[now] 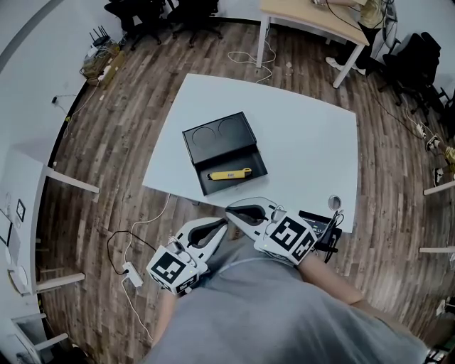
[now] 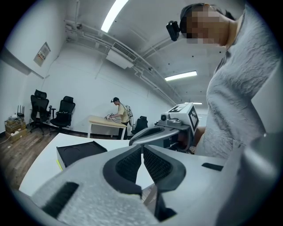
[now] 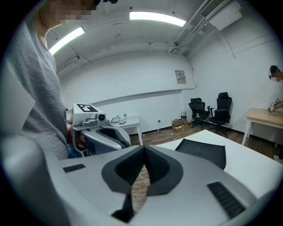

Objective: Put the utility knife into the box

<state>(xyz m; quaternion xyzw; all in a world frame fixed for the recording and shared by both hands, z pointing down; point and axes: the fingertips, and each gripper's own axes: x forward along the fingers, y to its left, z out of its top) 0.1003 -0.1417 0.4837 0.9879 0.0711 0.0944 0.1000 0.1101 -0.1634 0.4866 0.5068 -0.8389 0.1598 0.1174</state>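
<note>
left gripper [image 1: 222, 223] and right gripper [image 1: 232, 210], jaws closed and empty, hang near the box [image 1: 240, 159]; the knife [image 1: 229, 173] already lies inside, so the task looks done.

A white table [image 1: 306, 142] stands on a wood-plank floor [image 1: 121, 142]. Near its front edge lies a small round object [image 1: 334, 202], possibly a roll of tape, with a black device [image 1: 320, 222] just beside it. Black office chairs [image 1: 142, 18] stand by the far wall. A person [image 2: 119, 110] works at a light wooden desk [image 1: 313, 18]. A white cable [image 1: 252, 60] trails over the floor between desk and table.
</note>
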